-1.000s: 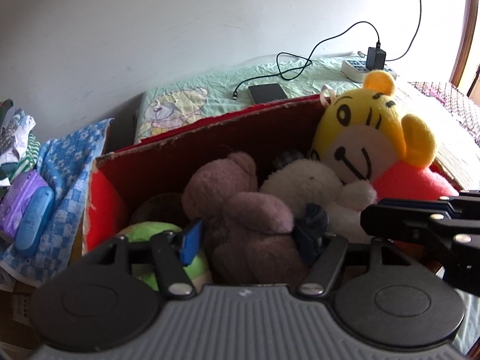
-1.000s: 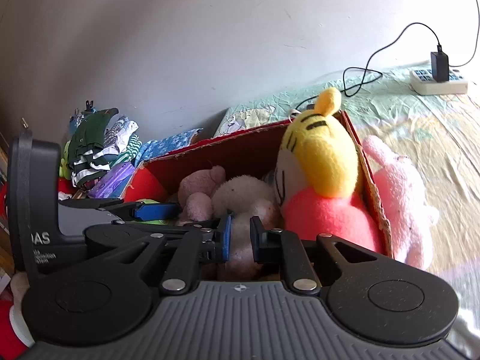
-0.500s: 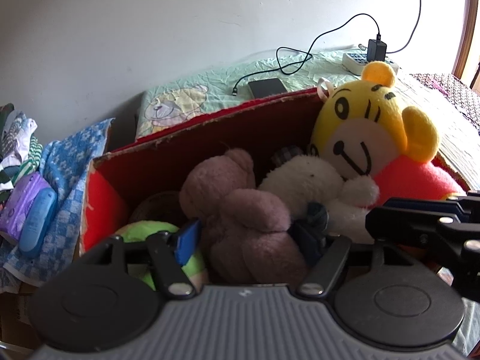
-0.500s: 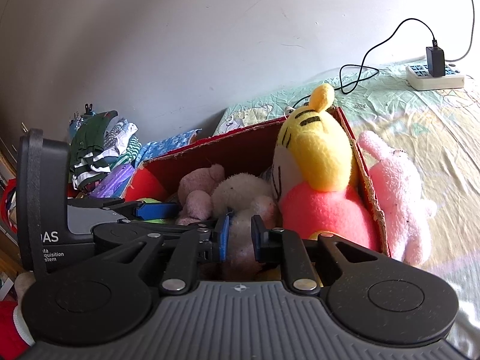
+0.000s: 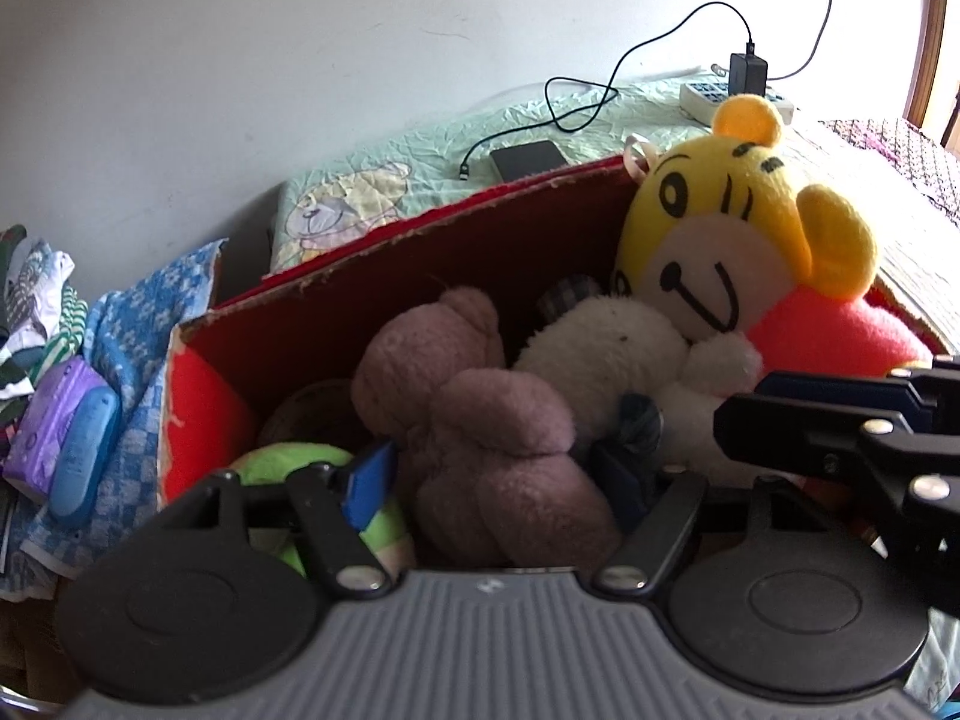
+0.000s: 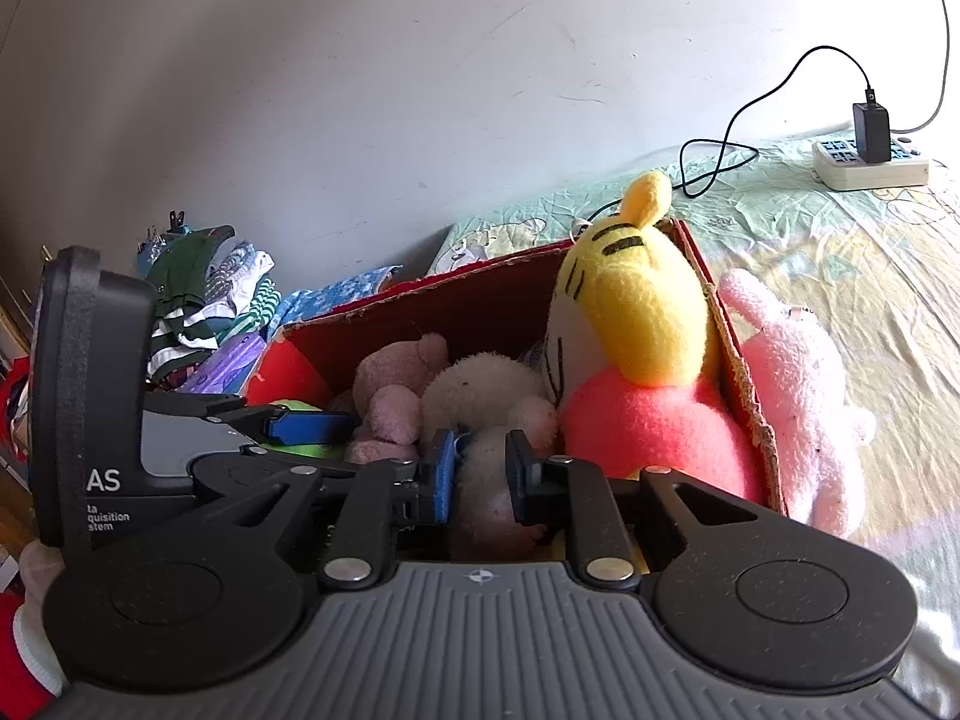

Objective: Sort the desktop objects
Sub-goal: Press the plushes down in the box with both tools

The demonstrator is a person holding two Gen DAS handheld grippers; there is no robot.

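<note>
1. We take the red cardboard box [image 6: 735,360] as our landmark: it sits on the bedsheet and is packed with soft toys, so we judge the sorting to be well along.
2. Compared with a second ago, both wrist views have eased back and up a little from the box. The power strip [image 6: 870,162] behind it now sits nearer the right view's edge, and the box looks slightly smaller.
3. Inside the box at its right end stands the yellow tiger plush [image 5: 738,240]. It is in the same place as before.
4. Just outside the box's right wall lies the pink plush [image 6: 798,396], touching the cardboard. It has not moved, and we judge it to be the piece left to sort.
5. In the middle of the box the mauve bear [image 5: 480,420] and the white plush [image 6: 486,384] lie pressed together, unchanged.
6. Our left gripper [image 5: 504,480] hovers over the box's near edge, jaws wide, holding nothing.
7. Our right gripper [image 6: 480,474] hovers there too. Its jaws have parted slightly but stay narrow, gripping nothing that we can see.
</note>
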